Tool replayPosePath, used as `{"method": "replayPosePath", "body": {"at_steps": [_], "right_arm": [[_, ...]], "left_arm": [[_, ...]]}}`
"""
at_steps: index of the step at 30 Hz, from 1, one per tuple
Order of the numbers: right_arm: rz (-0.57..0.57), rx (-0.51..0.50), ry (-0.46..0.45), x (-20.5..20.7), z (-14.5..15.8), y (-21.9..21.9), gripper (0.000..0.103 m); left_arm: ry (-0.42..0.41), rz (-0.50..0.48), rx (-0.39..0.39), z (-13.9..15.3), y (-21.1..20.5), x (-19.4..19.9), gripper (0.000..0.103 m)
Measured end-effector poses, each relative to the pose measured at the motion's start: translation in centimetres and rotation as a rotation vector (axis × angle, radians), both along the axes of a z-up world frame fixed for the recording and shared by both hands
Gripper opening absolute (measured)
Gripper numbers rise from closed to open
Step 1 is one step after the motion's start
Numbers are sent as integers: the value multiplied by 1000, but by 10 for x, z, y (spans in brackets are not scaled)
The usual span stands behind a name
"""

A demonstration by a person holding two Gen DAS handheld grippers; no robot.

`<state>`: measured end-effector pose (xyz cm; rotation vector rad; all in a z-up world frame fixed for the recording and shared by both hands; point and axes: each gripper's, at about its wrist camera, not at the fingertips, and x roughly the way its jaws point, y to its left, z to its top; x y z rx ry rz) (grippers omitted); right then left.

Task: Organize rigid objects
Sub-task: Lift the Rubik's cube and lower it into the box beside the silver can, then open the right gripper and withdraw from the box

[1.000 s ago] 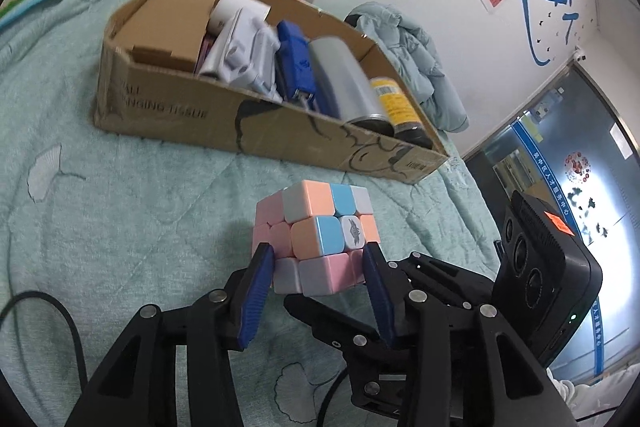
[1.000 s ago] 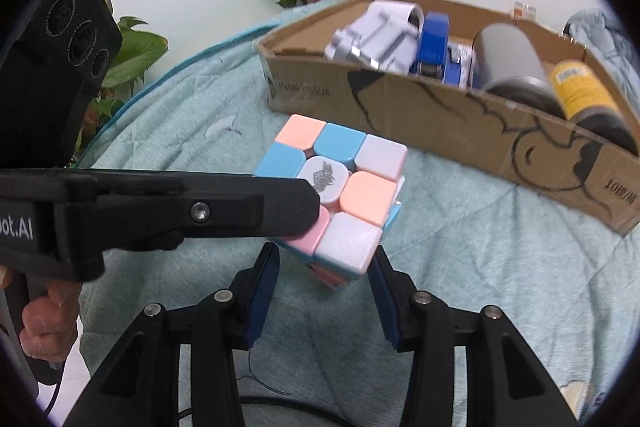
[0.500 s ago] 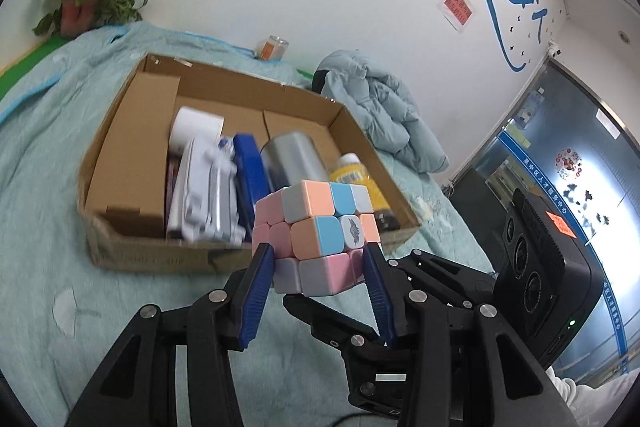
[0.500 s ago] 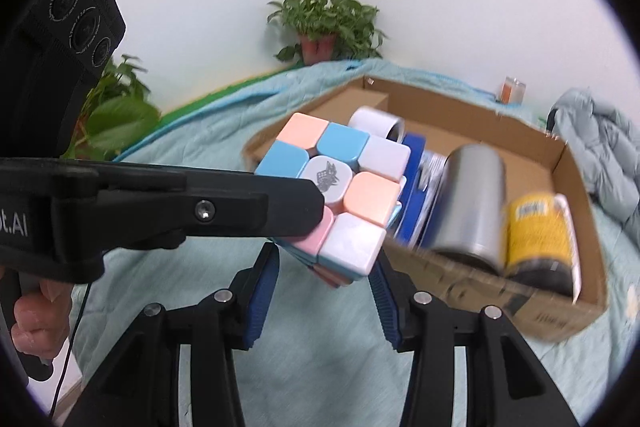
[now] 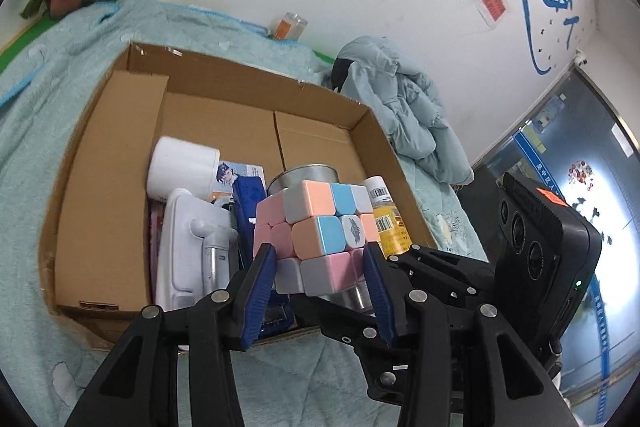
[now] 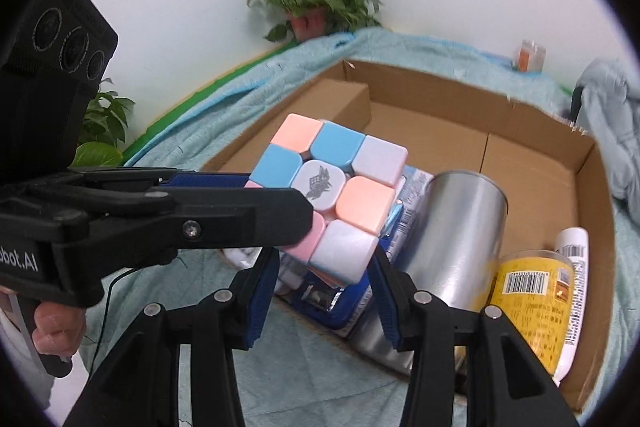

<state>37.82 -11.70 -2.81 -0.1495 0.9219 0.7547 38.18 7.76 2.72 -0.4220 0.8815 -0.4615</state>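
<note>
Between the left gripper [image 5: 320, 283] pads sits the puzzle cube [image 5: 316, 235], clamped on its two side faces, lifted clear of the bedding; right gripper [image 6: 324, 287] fingers flank the same cube from its lower edge, contact uncertain. Cardboard box [image 5: 100, 187] lies directly beyond and below the cube. Steel tumbler [image 6: 452, 227] and yellow bottle [image 6: 532, 291] fill the box's right part; free floor shows toward its far wall. Judgement: left gripper leads, forward and down
</note>
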Motion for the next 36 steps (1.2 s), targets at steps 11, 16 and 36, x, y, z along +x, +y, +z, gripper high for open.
{"method": "replayPosePath", "body": {"at_steps": [11, 16, 36], "right_arm": [[-110, -48, -121, -46, 12, -43, 81], [-227, -46, -162, -67, 4, -62, 93], [-435, -125, -263, -133, -4, -77, 103]], "left_arm": [[-129, 60, 68, 12, 1, -32, 71], [-292, 193, 271, 21, -9, -74, 99], [-392, 359, 452, -9, -48, -169, 102]]}}
